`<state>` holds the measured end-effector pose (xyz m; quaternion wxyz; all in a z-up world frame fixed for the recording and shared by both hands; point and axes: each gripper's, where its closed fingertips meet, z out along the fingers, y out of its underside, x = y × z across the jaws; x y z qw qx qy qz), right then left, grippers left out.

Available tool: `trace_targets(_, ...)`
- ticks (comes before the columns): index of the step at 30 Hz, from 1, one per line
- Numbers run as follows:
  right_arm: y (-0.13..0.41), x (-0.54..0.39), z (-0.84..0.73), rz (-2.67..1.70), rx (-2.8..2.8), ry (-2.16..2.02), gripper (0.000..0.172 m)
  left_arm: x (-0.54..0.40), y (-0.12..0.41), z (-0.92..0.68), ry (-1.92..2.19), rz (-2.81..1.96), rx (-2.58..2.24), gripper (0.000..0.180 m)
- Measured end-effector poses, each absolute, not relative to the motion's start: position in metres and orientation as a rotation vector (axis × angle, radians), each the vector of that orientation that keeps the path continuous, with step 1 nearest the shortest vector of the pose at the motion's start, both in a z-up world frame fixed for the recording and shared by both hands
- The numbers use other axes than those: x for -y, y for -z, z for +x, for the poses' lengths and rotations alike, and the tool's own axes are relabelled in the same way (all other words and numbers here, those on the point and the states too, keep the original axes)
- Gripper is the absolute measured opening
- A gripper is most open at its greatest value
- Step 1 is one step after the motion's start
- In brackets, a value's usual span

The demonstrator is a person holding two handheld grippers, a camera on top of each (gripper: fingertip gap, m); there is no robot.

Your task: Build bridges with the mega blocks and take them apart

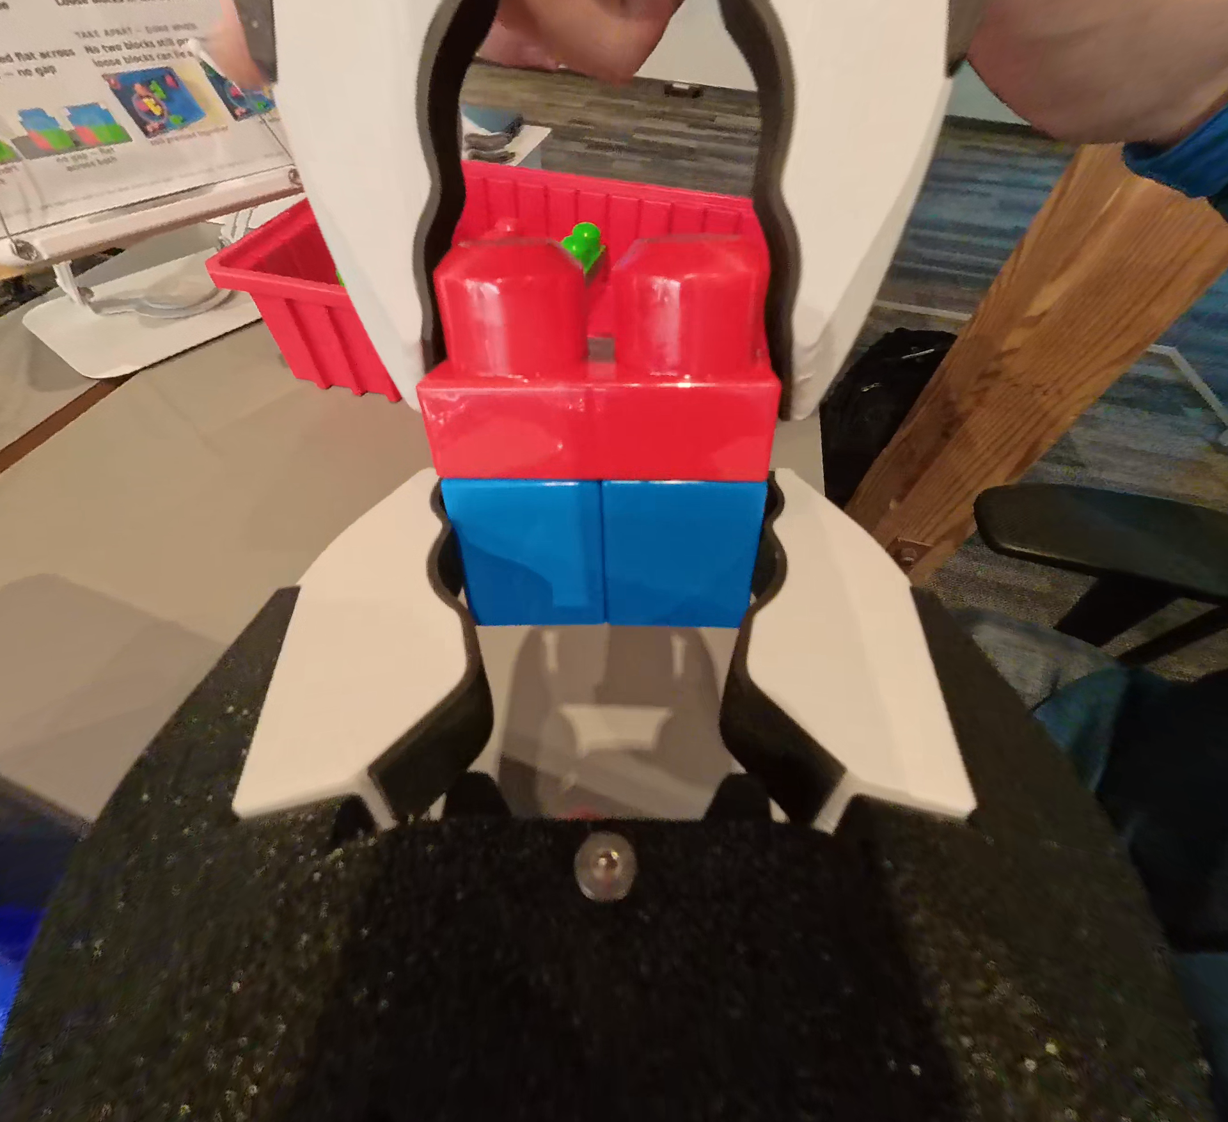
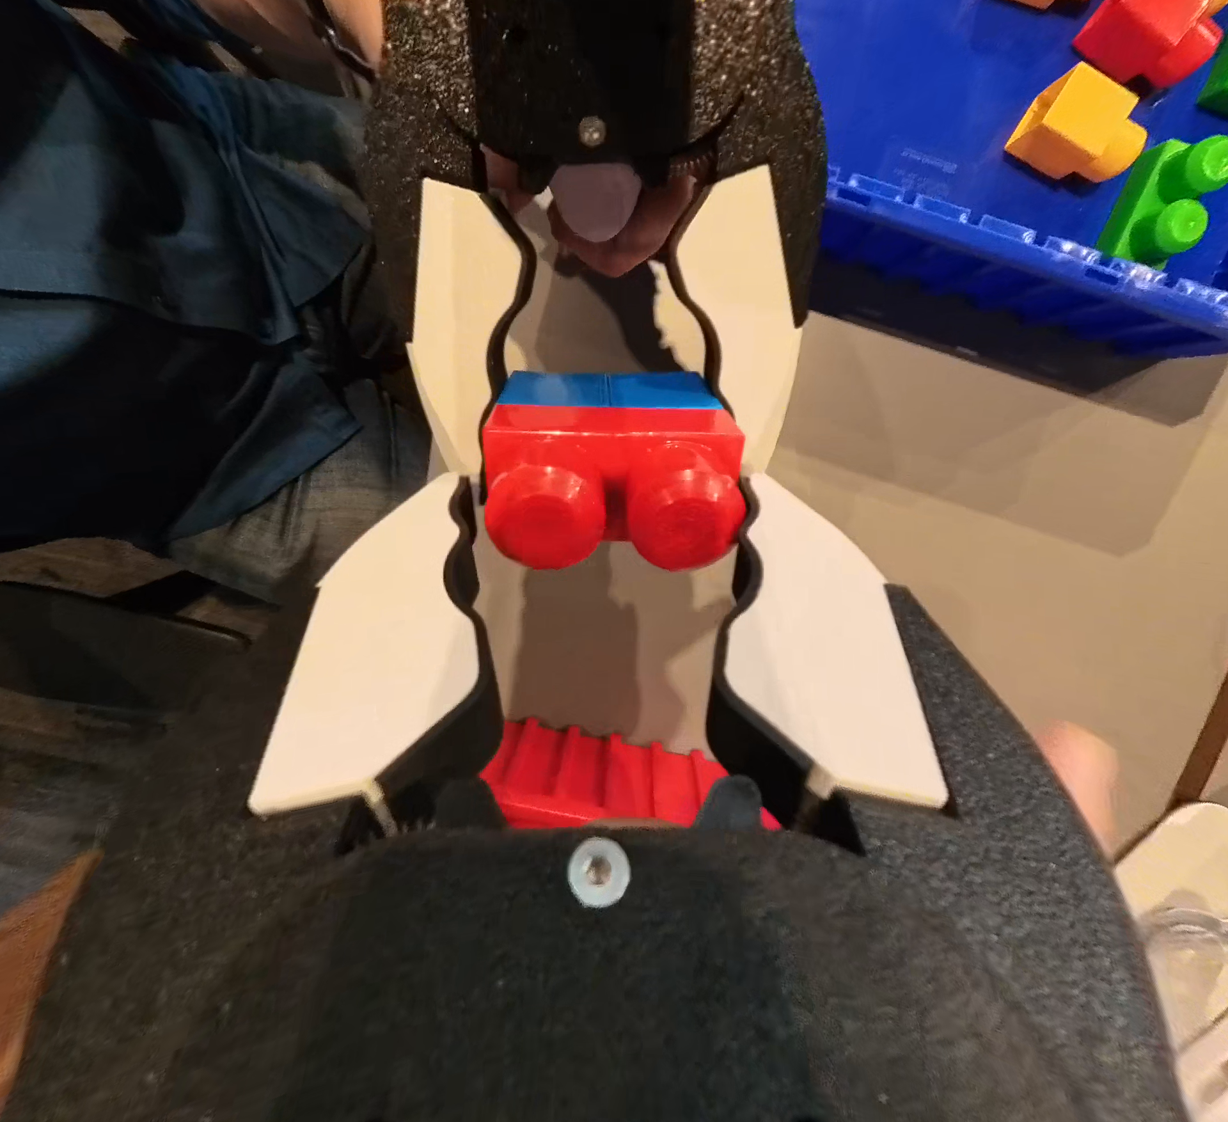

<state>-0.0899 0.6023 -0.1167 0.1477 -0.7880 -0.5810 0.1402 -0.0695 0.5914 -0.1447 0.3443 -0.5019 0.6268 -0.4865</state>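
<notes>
A small bridge is held in the air between both grippers: a red two-stud block [image 1: 598, 425] sits across two blue blocks [image 1: 601, 552] that stand side by side. My left gripper [image 1: 603, 492] is shut on the blue blocks, with a pad against each outer side. My right gripper [image 2: 610, 482] faces it from the other end and is shut on the red block [image 2: 611, 445] at its studs. The blue blocks [image 2: 608, 389] show behind the red one in the right wrist view, between the left gripper's fingers [image 2: 452, 359]. The right gripper's fingers [image 1: 372, 193] come in from above in the left wrist view.
A red bin [image 1: 279, 286] stands behind the bridge on the beige table [image 1: 166, 525], with a green block [image 1: 583, 243] in it. A blue bin [image 2: 930, 93] holds yellow, red and green blocks. An instruction sheet on a stand [image 1: 133, 93] is far left; a wooden post [image 1: 1036, 359] is on the right.
</notes>
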Motion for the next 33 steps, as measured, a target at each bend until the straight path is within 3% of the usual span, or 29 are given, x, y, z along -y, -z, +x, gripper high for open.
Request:
trace_targets(4,0.112,-0.602,-0.094,-2.177,1.712,-0.347,0.09,-0.594,0.147,-0.072,1.266,-1.335,-1.632,0.086)
trace_targets(11,0.123,-0.608,-0.097,-2.199,1.702,-0.305,0.091,-0.588,0.139,-0.074,1.308,-1.294,-1.632,0.085)
trace_targets(14,0.122,-0.602,-0.1,-2.204,1.717,-0.375,0.082,-0.588,0.138,-0.074,1.273,-1.279,-1.632,0.085)
trace_targets(33,0.114,-0.598,-0.1,-2.207,1.617,-0.487,0.08,-0.582,0.139,-0.079,1.29,-1.292,-1.673,0.083)
